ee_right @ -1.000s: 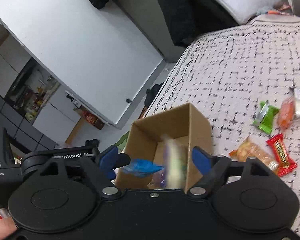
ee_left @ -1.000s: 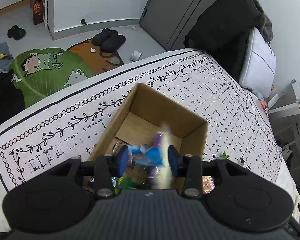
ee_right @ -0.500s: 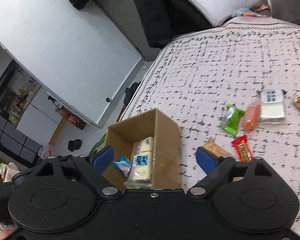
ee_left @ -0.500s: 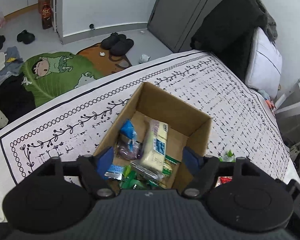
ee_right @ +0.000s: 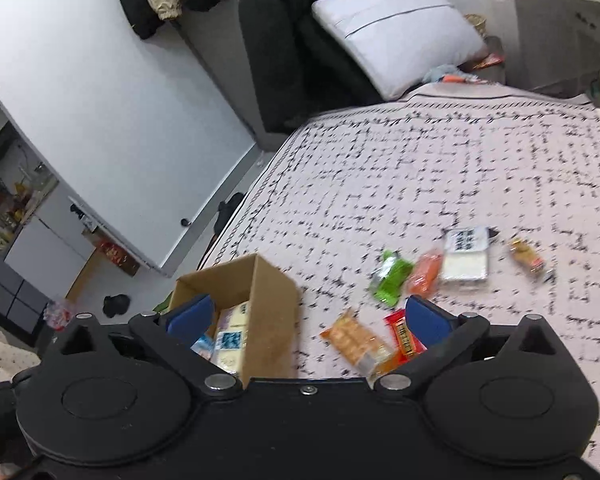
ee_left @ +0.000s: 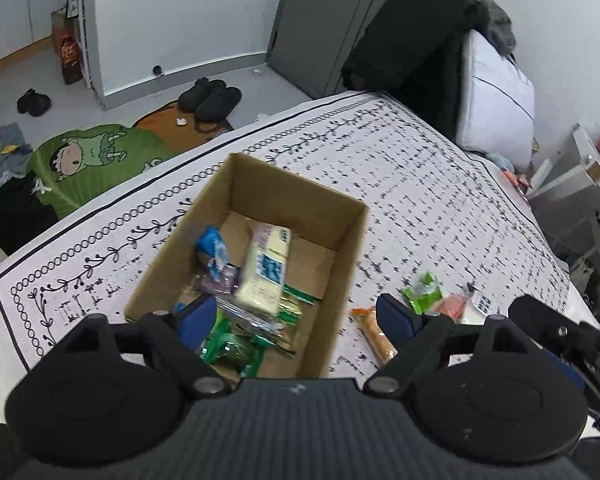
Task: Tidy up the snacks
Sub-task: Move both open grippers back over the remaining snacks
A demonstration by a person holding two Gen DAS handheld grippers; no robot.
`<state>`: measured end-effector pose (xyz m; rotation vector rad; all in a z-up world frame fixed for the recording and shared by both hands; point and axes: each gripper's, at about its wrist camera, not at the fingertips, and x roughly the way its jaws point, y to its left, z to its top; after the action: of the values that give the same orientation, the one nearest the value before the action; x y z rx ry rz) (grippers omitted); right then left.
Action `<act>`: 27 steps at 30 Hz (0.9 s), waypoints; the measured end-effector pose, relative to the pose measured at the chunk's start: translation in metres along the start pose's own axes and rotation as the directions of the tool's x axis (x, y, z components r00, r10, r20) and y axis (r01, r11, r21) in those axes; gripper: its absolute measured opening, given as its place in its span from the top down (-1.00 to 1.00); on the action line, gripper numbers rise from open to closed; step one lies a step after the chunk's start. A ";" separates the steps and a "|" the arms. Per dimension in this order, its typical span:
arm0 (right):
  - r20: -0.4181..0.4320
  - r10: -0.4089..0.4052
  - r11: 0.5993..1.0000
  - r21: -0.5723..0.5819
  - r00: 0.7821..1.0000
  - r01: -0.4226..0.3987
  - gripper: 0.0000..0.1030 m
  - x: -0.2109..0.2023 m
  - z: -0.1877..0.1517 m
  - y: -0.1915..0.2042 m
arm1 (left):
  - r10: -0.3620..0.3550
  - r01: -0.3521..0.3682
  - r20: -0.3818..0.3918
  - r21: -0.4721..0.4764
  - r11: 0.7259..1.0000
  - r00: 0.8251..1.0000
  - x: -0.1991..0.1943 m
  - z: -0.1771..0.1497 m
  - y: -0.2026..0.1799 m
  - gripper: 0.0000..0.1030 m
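Both grippers empty, jaws wide apart: left gripper (ee_left: pixel 296 316) above the cardboard box (ee_left: pixel 342 256), right gripper (ee_right: pixel 306 316) just beside it. Cream pack (ee_left: pixel 265 270) lies inside the box on other snacks; green packet (ee_right: pixel 392 278), orange packet (ee_right: pixel 424 274), red bar (ee_right: pixel 405 338) loose on the bedspread (ee_right: pixel 440 168) near the box.

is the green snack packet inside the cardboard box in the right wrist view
No, the green snack packet lies on the patterned bedspread to the right of the cardboard box, beside an orange packet.
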<state>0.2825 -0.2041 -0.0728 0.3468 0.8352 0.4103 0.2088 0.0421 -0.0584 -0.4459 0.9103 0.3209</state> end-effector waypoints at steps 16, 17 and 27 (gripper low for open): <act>0.013 0.024 0.999 0.032 1.000 -0.025 -1.00 -0.026 0.013 -0.038 | -0.020 0.018 0.025 0.065 0.998 0.999 -0.015 -0.020 -0.047 -0.67; 0.017 0.025 0.999 0.040 1.000 -0.026 -1.00 -0.028 0.014 -0.041 | -0.021 0.019 0.029 0.071 0.997 0.999 -0.016 -0.022 -0.050 -0.67; 0.020 0.038 0.995 0.088 0.999 -0.039 -1.00 -0.039 0.021 -0.071 | -0.028 0.024 0.038 0.099 0.995 0.999 -0.017 -0.032 -0.078 -0.67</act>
<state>0.2909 -0.2870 -0.0668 0.4485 0.8317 0.4066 0.2123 -0.0426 -0.0432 -0.3589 0.8771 0.2594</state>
